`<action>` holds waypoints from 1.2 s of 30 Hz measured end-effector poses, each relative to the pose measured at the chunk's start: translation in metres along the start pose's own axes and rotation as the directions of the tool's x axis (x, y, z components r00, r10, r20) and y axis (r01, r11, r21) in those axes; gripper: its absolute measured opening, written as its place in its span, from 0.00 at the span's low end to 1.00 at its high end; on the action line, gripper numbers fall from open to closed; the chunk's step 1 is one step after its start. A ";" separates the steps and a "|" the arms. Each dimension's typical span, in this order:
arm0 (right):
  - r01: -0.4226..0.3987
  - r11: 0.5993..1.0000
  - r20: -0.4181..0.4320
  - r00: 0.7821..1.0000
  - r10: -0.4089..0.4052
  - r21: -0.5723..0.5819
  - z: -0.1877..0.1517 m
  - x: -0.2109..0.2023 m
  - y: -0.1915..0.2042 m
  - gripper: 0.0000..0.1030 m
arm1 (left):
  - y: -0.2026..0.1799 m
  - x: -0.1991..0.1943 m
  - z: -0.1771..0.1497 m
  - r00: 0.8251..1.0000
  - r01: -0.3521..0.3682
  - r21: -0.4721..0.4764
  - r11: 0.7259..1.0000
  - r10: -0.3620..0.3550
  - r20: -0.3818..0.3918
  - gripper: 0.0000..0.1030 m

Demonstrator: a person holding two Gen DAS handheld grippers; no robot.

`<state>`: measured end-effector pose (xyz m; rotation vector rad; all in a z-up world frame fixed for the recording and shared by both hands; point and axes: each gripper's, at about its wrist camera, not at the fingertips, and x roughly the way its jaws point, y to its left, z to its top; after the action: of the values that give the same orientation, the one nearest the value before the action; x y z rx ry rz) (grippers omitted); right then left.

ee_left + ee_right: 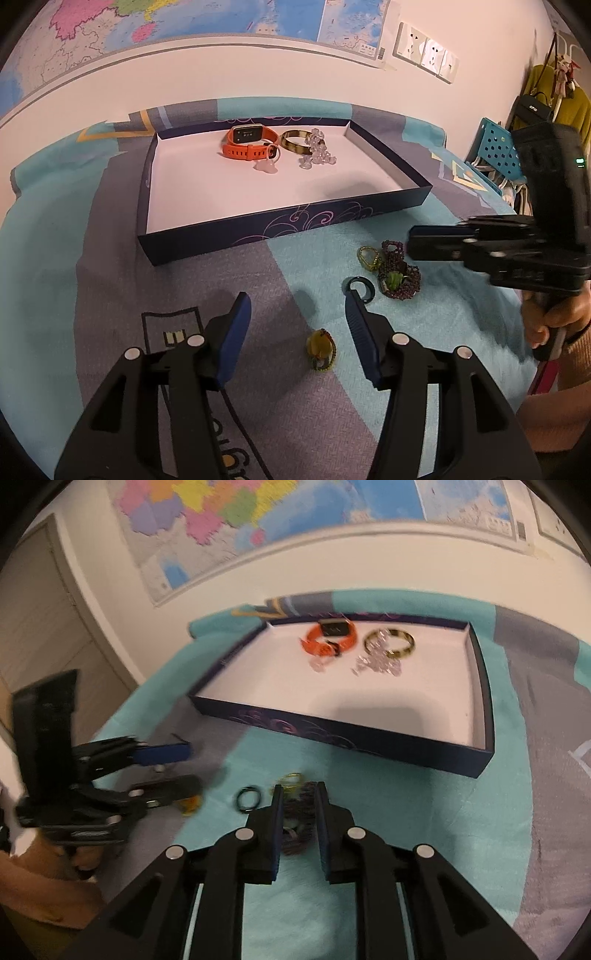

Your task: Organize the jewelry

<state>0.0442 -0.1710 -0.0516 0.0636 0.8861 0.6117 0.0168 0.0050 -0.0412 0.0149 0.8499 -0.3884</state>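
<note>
Left gripper [297, 306]: we hold it low over the cloth [110, 295], jaws wide, nothing between them. An amber pendant [320, 349] lies on the cloth in the gap, touching neither finger. The tip of its right finger sits just beside a dark ring [361, 288].

Right gripper [298, 794]: jaws narrowed but not closed, straddling a purple bead bracelet [295, 834]. The frame is blurred, so we cannot tell whether the pads touch the beads. In the left wrist view this gripper comes in from the right, over the bracelet.

A gold ring [369, 256] lies just far of the bracelet, and the dark ring just left of it; all three sit near the tray's [280, 225] near wall, outside it.

Inside the tray, toward its far side: an orange watch [249, 142], a tortoiseshell bangle [295, 144] to its right, and a clear crystal bracelet [317, 155] resting against the bangle. A small pale charm [266, 167] lies just near of the watch.

A map [184, 22] hangs on the far wall.
</note>
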 end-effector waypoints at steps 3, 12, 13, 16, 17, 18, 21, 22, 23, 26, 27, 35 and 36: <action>0.006 1.000 -0.022 1.000 -0.006 0.022 0.002 0.012 -0.006 0.19 | 0.000 -0.001 -0.001 1.000 0.001 0.000 1.000 -0.001 -0.003 0.53; -0.069 0.998 0.027 0.997 0.068 0.011 0.001 -0.010 0.003 0.10 | 0.006 -0.003 -0.004 1.000 -0.002 -0.012 1.000 0.002 -0.004 0.53; -0.084 0.996 0.041 0.996 0.084 0.012 0.002 -0.016 0.004 0.10 | 0.006 -0.003 -0.004 1.000 0.000 -0.012 1.000 0.000 -0.004 0.53; -0.119 0.993 0.077 0.990 0.118 0.014 0.005 -0.032 0.007 0.10 | 0.005 -0.002 -0.004 1.000 0.001 -0.010 1.000 -0.001 -0.004 0.53; -0.127 0.992 0.087 0.988 0.126 0.013 0.006 -0.036 0.008 0.10 | 0.005 -0.002 -0.004 1.000 0.001 -0.009 1.000 -0.001 -0.004 0.53; -0.137 0.990 0.094 0.986 0.136 0.012 0.007 -0.040 0.009 0.10 | 0.005 -0.003 -0.005 1.000 0.001 -0.008 1.000 -0.001 -0.004 0.53; -0.153 0.988 0.117 0.982 0.151 0.009 0.009 -0.049 0.011 0.10 | 0.003 -0.005 -0.006 1.000 0.006 -0.002 1.000 -0.006 -0.001 0.53; -0.151 0.988 0.121 0.981 0.149 0.009 0.010 -0.050 0.011 0.10 | 0.003 -0.005 -0.007 1.000 0.006 -0.001 1.000 -0.006 -0.001 0.53; -0.147 0.989 0.124 0.982 0.145 0.011 0.010 -0.051 0.011 0.10 | 0.002 -0.006 -0.007 1.000 0.009 0.002 1.000 -0.009 -0.002 0.53; -0.125 0.992 0.123 0.985 0.123 0.016 0.010 -0.051 0.007 0.10 | -0.001 -0.009 -0.011 1.000 0.015 0.018 1.000 -0.015 -0.006 0.53; -0.121 0.992 0.121 0.986 0.118 0.018 0.009 -0.051 0.006 0.10 | -0.002 -0.011 -0.013 1.000 0.021 0.025 0.999 -0.021 -0.006 0.53; -0.040 0.998 0.086 0.996 0.036 0.054 -0.002 -0.043 -0.016 0.10 | -0.016 -0.016 -0.026 0.998 0.047 0.094 0.994 -0.044 -0.036 0.52; -0.032 0.998 0.079 0.997 0.028 0.060 -0.004 -0.041 -0.019 0.10 | -0.017 -0.015 -0.026 0.998 0.047 0.093 0.995 -0.043 -0.040 0.51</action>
<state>0.0306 -0.2087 -0.0308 0.1558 0.8296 0.6060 -0.0171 -0.0015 -0.0454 0.0907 0.8700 -0.4715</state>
